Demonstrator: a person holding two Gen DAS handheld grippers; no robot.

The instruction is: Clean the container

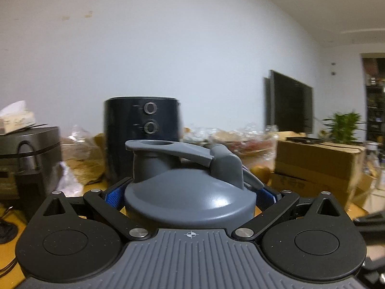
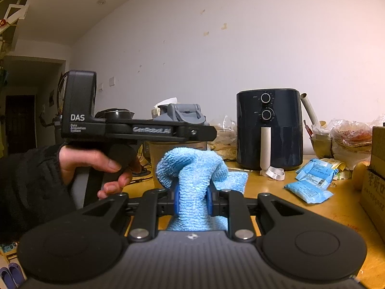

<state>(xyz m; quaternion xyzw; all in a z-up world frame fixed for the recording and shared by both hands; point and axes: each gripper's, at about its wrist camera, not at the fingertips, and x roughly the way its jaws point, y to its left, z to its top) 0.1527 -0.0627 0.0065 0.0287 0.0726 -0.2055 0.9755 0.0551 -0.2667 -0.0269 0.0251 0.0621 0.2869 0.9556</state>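
On the left, a hand [image 2: 96, 166] in a dark sleeve grips the handle of the left tool [image 1: 190, 192], and its blue pads pinch a grey-lidded container [image 1: 190, 200] from both sides, holding it up off the wooden surface [image 2: 284, 207]. From the right wrist view that container's grey flip-cap lid [image 2: 182, 113] peeks above the tool's black body. Moving to centre: the right tool [image 2: 192, 200] is clamped tight on a light blue cloth [image 2: 192, 168], which bunches up above the pads, just in front of the container. Further right, a dark air fryer [image 2: 269, 127] stands against the wall, then blue packets [image 2: 310, 185] lying on the surface, and a cardboard box [image 2: 375, 187] at the edge.
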